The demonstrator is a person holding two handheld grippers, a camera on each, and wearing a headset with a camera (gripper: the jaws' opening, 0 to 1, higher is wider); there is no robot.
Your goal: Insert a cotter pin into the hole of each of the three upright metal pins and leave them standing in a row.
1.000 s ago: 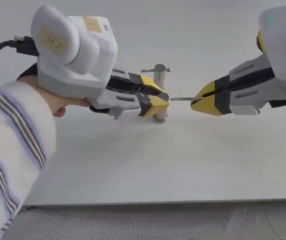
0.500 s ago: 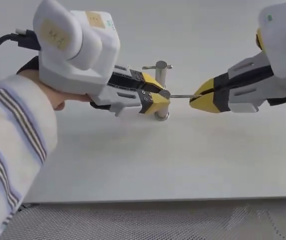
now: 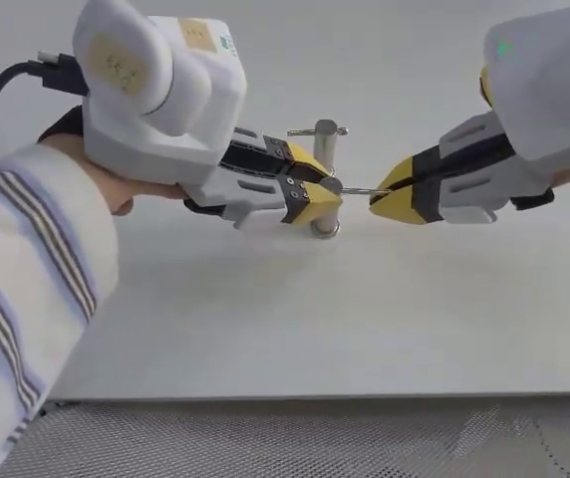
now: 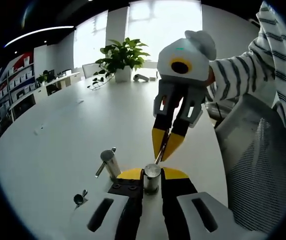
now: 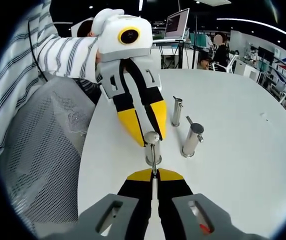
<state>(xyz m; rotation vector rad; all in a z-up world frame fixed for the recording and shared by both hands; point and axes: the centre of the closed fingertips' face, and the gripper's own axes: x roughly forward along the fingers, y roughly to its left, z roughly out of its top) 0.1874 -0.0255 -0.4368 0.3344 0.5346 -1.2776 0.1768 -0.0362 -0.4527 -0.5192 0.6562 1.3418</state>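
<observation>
My left gripper (image 3: pixel 327 195) is shut on an upright metal pin (image 3: pixel 329 185) whose base rests on the white table (image 3: pixel 295 309). In its own view that pin (image 4: pixel 152 177) stands between the yellow jaws. From the right, my right gripper (image 3: pixel 377 200) is shut on a thin cotter pin (image 3: pixel 360 190), and the cotter pin's tip touches the metal pin's head. The right gripper view shows the cotter pin (image 5: pixel 154 159) meeting the pin (image 5: pixel 152 146). Two other metal pins (image 5: pixel 177 111) (image 5: pixel 192 139) stand just behind, each with a cotter pin through it.
A mesh chair seat (image 3: pixel 265 443) lies below the table's near edge. A potted plant (image 4: pixel 120 57) stands at the table's far end. Open table surface spreads around the pins. A striped sleeve (image 3: pixel 16 299) fills the left foreground.
My right gripper has moved left with the cotter pin, so the gap to the held pin has closed. The left gripper has barely shifted.
</observation>
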